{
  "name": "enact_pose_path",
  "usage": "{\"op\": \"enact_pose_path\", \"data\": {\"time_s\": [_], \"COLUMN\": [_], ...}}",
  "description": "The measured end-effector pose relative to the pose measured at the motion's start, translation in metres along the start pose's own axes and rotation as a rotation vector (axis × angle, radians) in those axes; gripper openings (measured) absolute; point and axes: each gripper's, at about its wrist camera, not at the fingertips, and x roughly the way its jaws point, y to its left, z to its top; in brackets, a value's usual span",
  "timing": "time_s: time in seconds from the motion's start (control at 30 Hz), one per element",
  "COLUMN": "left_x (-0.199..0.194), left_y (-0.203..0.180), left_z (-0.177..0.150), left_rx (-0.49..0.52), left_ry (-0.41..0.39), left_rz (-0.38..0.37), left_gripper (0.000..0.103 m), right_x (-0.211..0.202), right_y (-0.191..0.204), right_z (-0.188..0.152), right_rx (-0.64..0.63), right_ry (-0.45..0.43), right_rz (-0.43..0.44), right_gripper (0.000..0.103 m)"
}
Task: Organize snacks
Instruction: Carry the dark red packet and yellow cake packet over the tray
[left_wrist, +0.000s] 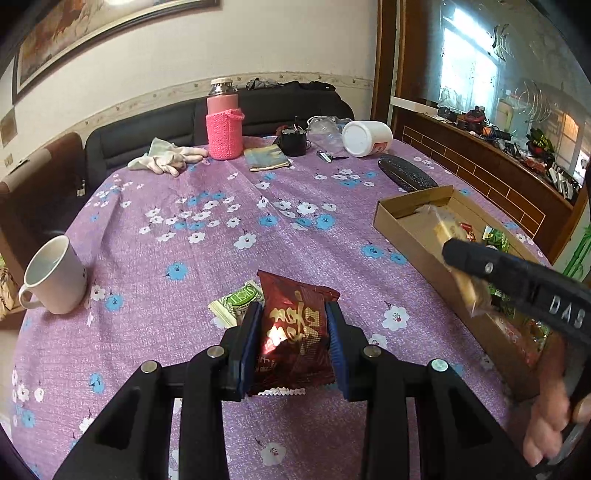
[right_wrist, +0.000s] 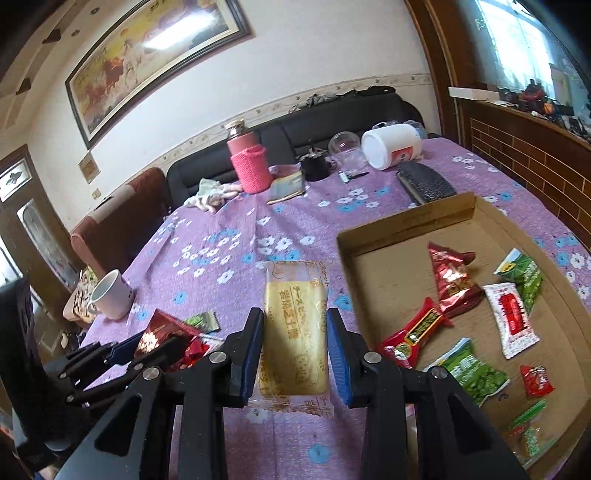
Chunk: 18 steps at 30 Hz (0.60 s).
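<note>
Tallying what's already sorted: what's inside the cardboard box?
Inside the cardboard box: red packets, green pea packets and a white sachet. Its nearest corner runs out of view, so more may be there.

Table in purple floral cloth, white mug, cardboard tray, pink flask, keyboard

I see a desk cloth of purple, printed with white and blue flowers. My left hand-held gripper is black with blue pads, around a dark red packet with gold lettering. My right hand-held gripper has the same colours, around a pale yellow snack in clear wrap. The brown cardboard box holds red, green and white packets. A white mug stands near the left edge; a pink flask stands near the far edge.
</note>
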Motion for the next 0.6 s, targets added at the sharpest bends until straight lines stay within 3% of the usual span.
{"op": "enact_pose_path", "data": {"time_s": [0.23,0.4,0.6], "left_x": [-0.001,-0.005,-0.010], "left_y": [-0.006,-0.010,-0.031], "left_z": [0.001,0.003,0.012], "left_rx": [0.022,0.000,-0.004], "left_ry": [-0.012,-0.025,0.001], "left_rz": [-0.014,-0.058,-0.091], "left_gripper": [0.033,0.033,0.033], "right_x": [-0.010,-0.024,-0.028], "right_y": [-0.033,-0.083,-0.130], "right_z": [0.015,0.029,0.033], "right_rx": [0.092,0.226,0.372], "right_ry": [-0.020,-0.053,-0.032], "right_rz": [-0.048,-0.088,-0.101], "right_gripper": [0.036,0.036,0.036]}}
